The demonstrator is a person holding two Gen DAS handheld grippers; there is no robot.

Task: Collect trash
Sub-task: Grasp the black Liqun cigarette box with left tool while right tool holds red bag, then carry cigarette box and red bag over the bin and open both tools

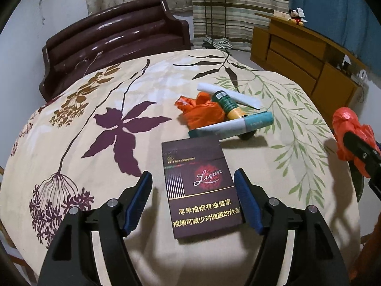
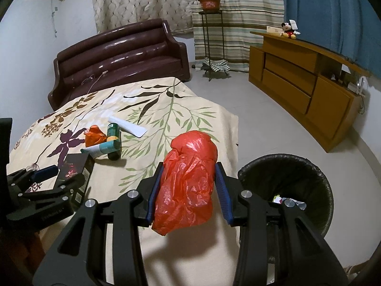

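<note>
the left tool (image 1: 193, 178) stood spread over a dark lizun cigarette pack (image 1: 201, 188) lying flat on the table (image 1: 71, 128), its blue pads either side of the pack and apart from it; the right tool (image 2: 189, 186) pinched a crumpled red plastic bag (image 2: 188, 181) above the table's edge, just beside a black-lined trash bin (image 2: 285, 174) on the floor; farther back on the floral cloth lay an orange bag (image 1: 202, 112), a green spray can (image 1: 226, 103), a teal tube (image 1: 238, 125) and a white tube (image 1: 235, 95), bunched together.
</note>
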